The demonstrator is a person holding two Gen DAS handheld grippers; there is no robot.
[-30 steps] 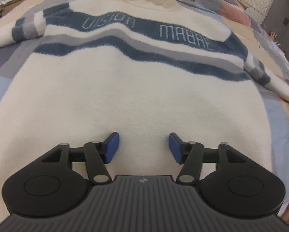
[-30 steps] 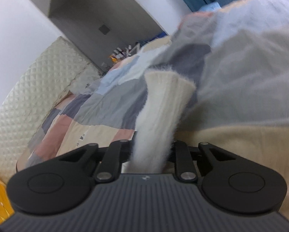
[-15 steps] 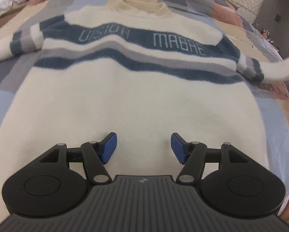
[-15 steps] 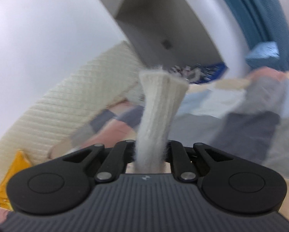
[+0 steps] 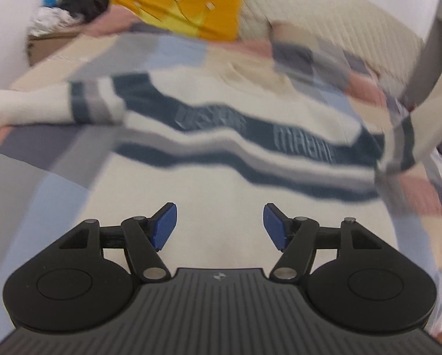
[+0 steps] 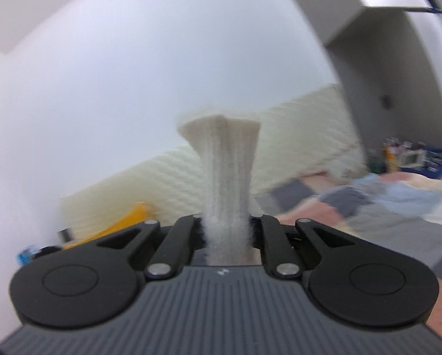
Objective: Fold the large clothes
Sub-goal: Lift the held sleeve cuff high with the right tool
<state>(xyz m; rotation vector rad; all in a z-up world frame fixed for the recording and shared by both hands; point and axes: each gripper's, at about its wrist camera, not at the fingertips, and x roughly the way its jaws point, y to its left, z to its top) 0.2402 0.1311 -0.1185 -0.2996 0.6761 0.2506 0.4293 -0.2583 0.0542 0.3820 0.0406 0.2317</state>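
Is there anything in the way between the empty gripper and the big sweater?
Nothing visible. The left gripper is open above the sweater, which lies flat on the bed quilt, with only bare knit ahead of its fingers. The right gripper is shut on the sleeve cuff, lifted in the air.

Sweater (image 5: 221, 153) lettering blurred, unreadable

My right gripper (image 6: 226, 230) is clamped on the cream ribbed sleeve cuff (image 6: 225, 174), which stands up toward twelve o'clock. At three o'clock I see the blurred patchwork bedspread (image 6: 368, 204); at nine o'clock, a yellow cushion (image 6: 126, 222) below the quilted headboard (image 6: 167, 171).
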